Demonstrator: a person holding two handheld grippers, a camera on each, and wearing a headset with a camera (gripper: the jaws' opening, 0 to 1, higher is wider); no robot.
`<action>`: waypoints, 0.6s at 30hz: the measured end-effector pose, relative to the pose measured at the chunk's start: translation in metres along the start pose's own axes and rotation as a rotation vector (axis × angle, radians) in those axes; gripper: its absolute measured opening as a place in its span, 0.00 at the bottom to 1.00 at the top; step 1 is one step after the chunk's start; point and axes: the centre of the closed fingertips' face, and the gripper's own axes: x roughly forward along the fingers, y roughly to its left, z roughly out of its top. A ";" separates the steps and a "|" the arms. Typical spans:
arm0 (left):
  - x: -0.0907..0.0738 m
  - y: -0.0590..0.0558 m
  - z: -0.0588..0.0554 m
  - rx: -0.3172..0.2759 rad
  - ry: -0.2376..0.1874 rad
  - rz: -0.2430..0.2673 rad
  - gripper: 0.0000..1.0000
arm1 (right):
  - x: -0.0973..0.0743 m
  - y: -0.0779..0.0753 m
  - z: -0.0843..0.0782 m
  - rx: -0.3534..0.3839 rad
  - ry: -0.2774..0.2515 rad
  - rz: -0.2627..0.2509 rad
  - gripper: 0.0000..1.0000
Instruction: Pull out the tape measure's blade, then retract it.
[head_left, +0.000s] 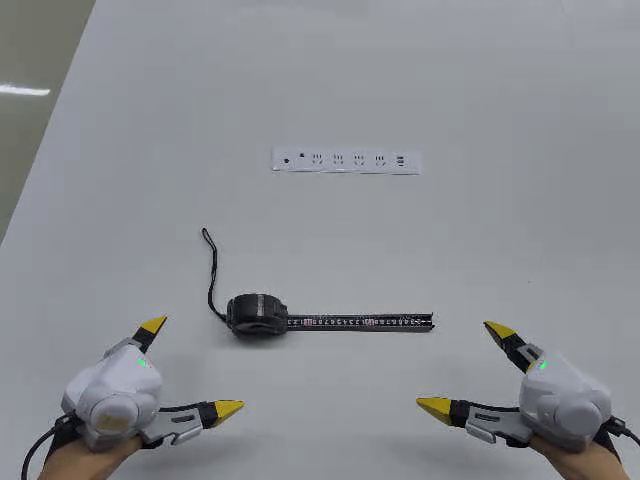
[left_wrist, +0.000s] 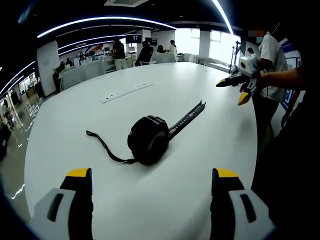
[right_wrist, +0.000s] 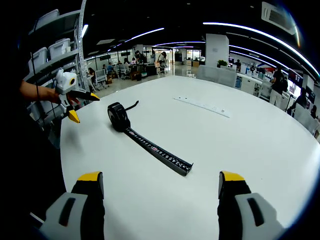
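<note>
A black tape measure (head_left: 257, 314) lies on the white table (head_left: 480, 230), its dark blade (head_left: 360, 321) drawn out to the right and its wrist cord (head_left: 211, 270) trailing to the far left. Close in front of the left gripper the tape measure (left_wrist: 148, 139) fills the middle of that view, blade (left_wrist: 186, 119) pointing away. From the right gripper, the blade (right_wrist: 157, 150) runs back to the case (right_wrist: 118, 116). My left gripper (head_left: 190, 367) is open near the front left edge. My right gripper (head_left: 468, 366) is open at the front right. Both hold nothing.
A white power strip (head_left: 346, 160) lies flat further back on the table. Desks, shelves and several people (left_wrist: 119, 52) stand in the room beyond the table.
</note>
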 end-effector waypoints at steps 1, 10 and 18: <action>0.000 0.001 0.000 0.004 0.001 0.006 0.99 | 0.000 0.000 0.000 0.002 0.001 0.001 0.97; 0.000 -0.001 0.002 -0.021 -0.002 0.024 0.99 | -0.001 -0.001 -0.002 0.010 0.005 -0.009 0.97; 0.002 -0.006 0.013 -0.052 -0.022 0.069 0.99 | -0.001 -0.003 -0.005 0.010 0.015 -0.026 0.95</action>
